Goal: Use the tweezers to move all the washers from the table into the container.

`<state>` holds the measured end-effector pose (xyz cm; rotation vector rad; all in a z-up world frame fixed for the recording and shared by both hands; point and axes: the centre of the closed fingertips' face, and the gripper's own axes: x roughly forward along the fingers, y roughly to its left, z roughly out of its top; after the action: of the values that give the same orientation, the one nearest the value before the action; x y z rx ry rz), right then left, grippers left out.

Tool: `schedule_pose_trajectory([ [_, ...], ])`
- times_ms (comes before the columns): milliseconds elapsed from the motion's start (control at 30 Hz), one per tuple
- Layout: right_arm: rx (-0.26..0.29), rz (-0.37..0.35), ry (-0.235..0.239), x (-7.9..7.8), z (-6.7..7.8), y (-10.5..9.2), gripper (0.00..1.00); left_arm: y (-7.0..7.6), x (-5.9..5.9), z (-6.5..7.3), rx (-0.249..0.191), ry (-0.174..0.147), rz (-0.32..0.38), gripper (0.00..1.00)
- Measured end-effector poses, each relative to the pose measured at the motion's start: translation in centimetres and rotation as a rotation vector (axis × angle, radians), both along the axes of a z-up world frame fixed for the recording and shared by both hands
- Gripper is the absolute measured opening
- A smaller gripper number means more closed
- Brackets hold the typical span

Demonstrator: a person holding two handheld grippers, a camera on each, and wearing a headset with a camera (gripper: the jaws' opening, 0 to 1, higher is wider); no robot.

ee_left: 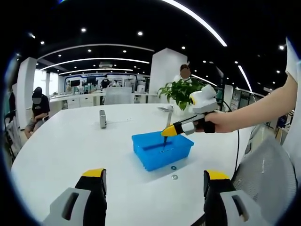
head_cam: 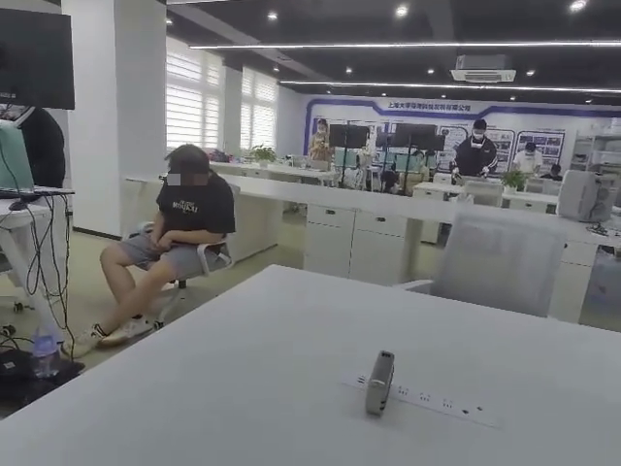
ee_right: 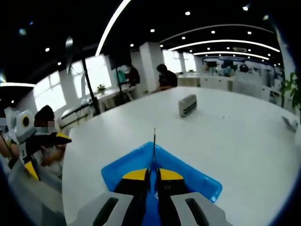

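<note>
Right gripper, slim tweezers, rectangular container

The bench is smooth matt white; the container, smooth blue plastic; the washers, shiny metal; the tweezers, thin dark metal.

My head view is evenly bright: ceiling strips overhead, daylight through blinds on the left, soft sheen on the table, shadows faint. Both gripper views bow lines toward their edges. In my right one the container looks smeared up close.
</note>
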<state>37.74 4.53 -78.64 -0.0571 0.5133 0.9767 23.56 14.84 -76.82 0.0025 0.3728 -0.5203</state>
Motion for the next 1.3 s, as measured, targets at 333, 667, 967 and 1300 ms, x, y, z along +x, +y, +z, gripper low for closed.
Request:
schedule_pose_trajectory([
  [333,0.172,0.015,0.001,-4.6,3.5,-0.2,0.04,-0.3,-0.2,0.0,0.001,0.005,-0.013,0.86],
  [667,0.021,0.132,-0.032,-8.3,-0.4,1.2,0.04,-0.5,-0.4,-0.4,0.018,0.018,-0.028,0.85],
  [967,-0.114,0.137,-0.086,-6.8,-3.8,0.8,0.04,-0.3,-0.4,-0.5,0.020,0.021,-0.024,0.85],
  [1300,-0.112,0.130,-0.108,-6.9,-3.6,1.2,0.04,-0.3,-0.4,-0.6,0.024,0.024,-0.022,0.85],
])
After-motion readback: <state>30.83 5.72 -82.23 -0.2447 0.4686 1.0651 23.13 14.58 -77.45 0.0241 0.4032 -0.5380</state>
